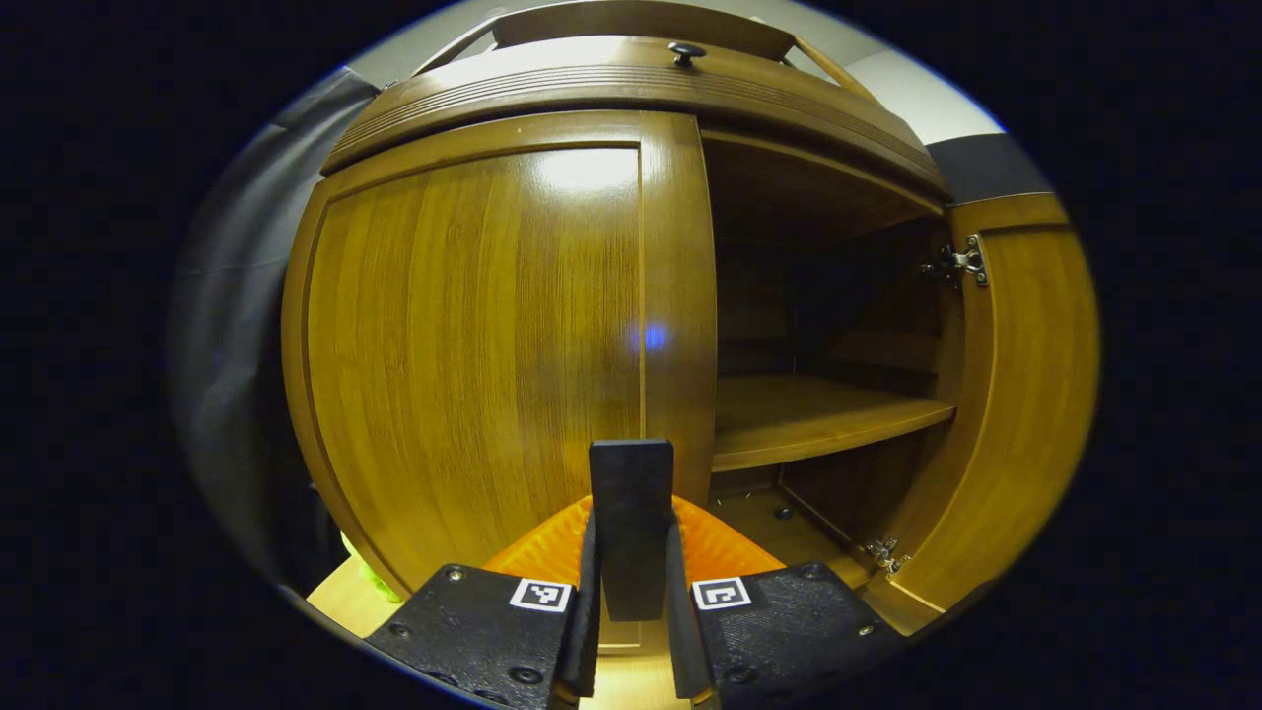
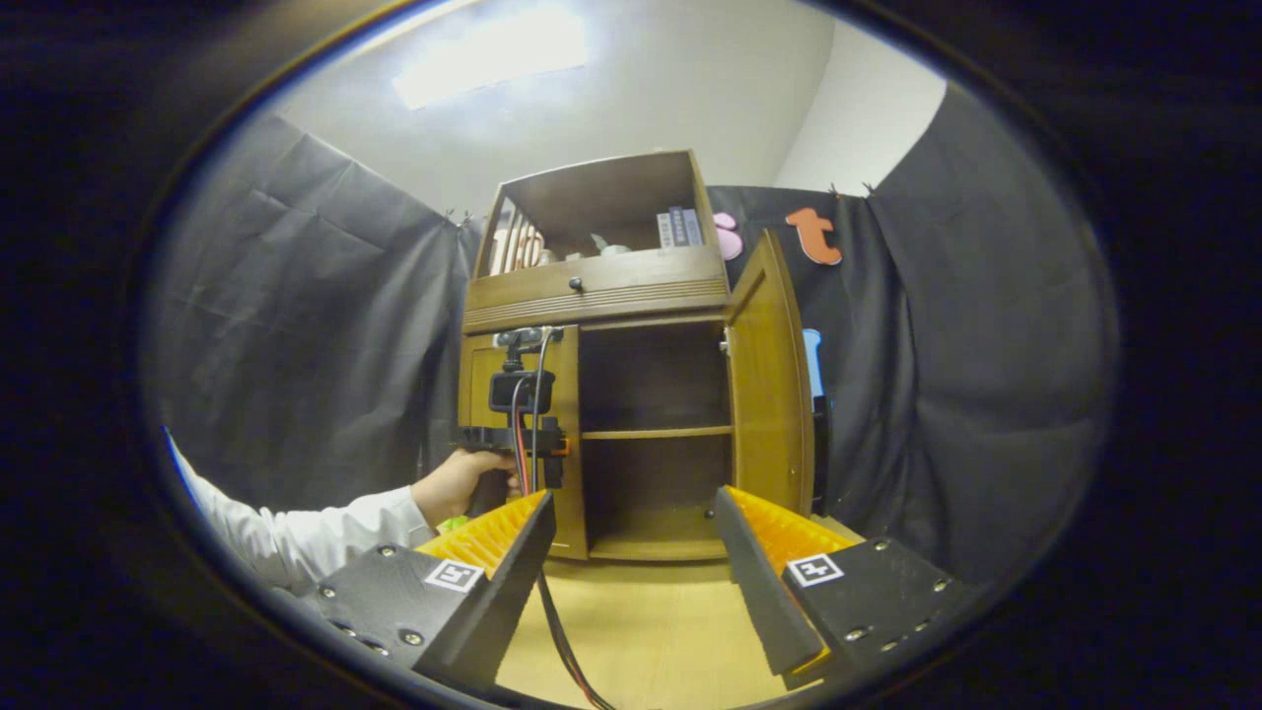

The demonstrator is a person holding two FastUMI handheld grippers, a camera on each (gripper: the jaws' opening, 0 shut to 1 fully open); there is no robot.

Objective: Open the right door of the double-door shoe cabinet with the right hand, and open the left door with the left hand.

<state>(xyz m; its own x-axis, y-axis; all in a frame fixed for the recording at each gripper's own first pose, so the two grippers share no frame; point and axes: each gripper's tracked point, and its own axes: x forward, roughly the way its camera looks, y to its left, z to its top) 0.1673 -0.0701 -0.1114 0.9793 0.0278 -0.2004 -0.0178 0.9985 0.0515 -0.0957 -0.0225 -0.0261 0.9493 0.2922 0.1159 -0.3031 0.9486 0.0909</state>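
The shoe cabinet (image 2: 631,394) stands on the table (image 2: 651,631) against the booth's dark cloth wall (image 2: 296,325), and judging from how it stands the task is half done: the right door (image 2: 769,385) is swung wide, showing a bare shelf (image 1: 808,419) inside, while the left door (image 1: 473,355) lies shut and flush. The step in hand looks to be the left door. The left gripper (image 1: 631,552) sits close in front of that door near its inner edge, its jaws drawn narrow with nothing between them; the right gripper view shows it held in a hand (image 2: 458,485) at the door's face. The next move probably calls for catching the door's free edge and pulling it outward along its hinge arc. The right gripper (image 2: 631,582) hangs well back, jaws wide and empty. A cable (image 2: 562,641) trails over the table and could snag. Above, a drawer knob (image 1: 686,50) and some books (image 2: 678,227) sit clear of the doors
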